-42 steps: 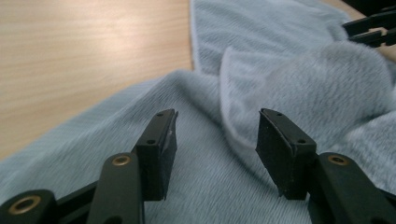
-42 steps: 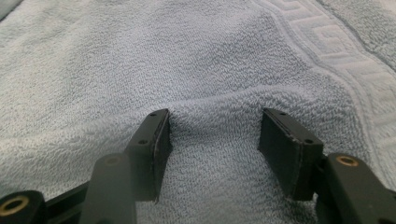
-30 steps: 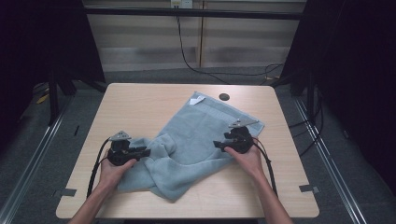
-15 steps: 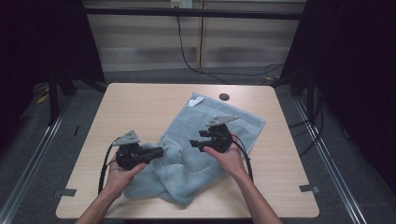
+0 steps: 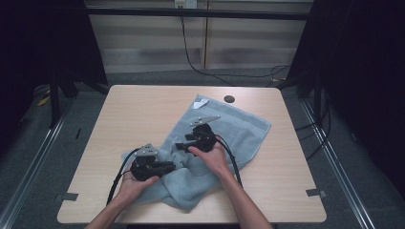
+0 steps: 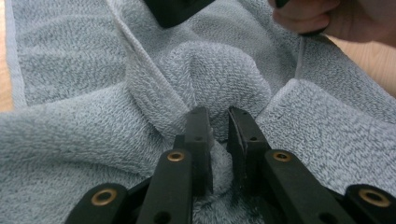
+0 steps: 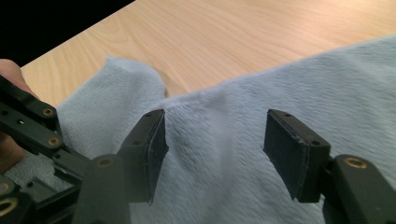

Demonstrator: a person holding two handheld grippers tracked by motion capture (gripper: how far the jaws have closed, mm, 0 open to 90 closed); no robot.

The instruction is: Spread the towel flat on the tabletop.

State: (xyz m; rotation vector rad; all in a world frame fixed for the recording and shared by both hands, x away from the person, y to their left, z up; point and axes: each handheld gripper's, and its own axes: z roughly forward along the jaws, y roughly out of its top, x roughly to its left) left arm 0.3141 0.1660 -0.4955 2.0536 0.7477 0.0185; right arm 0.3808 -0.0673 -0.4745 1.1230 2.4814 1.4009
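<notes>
Looking at this grey towel (image 5: 229, 131), it's about as forgiving as things get: soft terry, light, floppy, no stiffness at all, so it sags and bunches wherever you lift it. It's lying crumpled on the desk (image 5: 129, 112), spread flatter toward the far right corner and heaped up near the front edge between the two hands.

The left hand-held gripper (image 6: 218, 135) has its jaws pinched together on a raised fold of the towel, with pile squeezed up between the pads. The right hand-held gripper (image 7: 215, 144) is wide apart, hovering over a flat stretch of cloth and gripping nothing; I can't quite tell whether its tips brush the pile, since that view is a bit blurry.

Grab-wise, I'd go for a hemmed edge or a corner rather than the middle. The hem (image 6: 140, 56) is denser, so it shouldn't slip out, while a mid-panel pinch just drags up a loose hump. Nothing fragile here, though the loops could probably snag.
</notes>
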